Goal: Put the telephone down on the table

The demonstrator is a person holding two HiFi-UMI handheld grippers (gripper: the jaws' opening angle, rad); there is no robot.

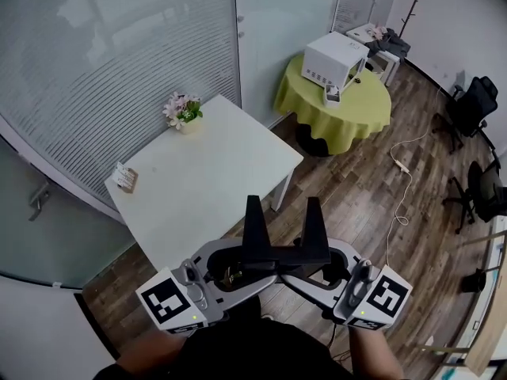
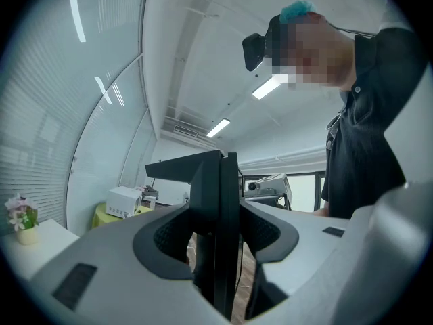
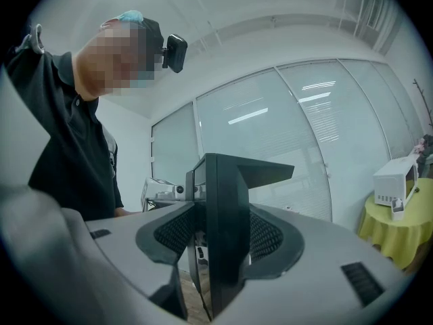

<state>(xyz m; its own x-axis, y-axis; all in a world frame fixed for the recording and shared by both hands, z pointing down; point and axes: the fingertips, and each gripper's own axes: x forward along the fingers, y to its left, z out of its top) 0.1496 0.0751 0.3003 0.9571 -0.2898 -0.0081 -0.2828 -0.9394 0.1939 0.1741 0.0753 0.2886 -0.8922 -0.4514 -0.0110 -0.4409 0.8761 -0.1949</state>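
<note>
Tools, head view: left tool (image 1: 238, 269) and right tool (image 1: 321, 269) face each other, each clamping one end of the black telephone (image 1: 281, 253), held over the floor (image 1: 356, 204) just short of the white worktop (image 1: 206, 188). Its long axis runs tool to tool, with two prongs pointing away from us.
Left gripper view: jaws pressed on its flat black end.
Right gripper view: likewise.
We judge it stiff, smooth and fairly light, so end grips suit it.

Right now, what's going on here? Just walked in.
A person holds a gripper in each hand, low in front of their body, with the two grippers facing each other. The left claw and the right claw each pinch the same black two-pronged object from opposite sides. It is presumably the telephone. It hangs in the air above the wooden floor, short of the white table, which has a flower pot near its far edge.
</note>
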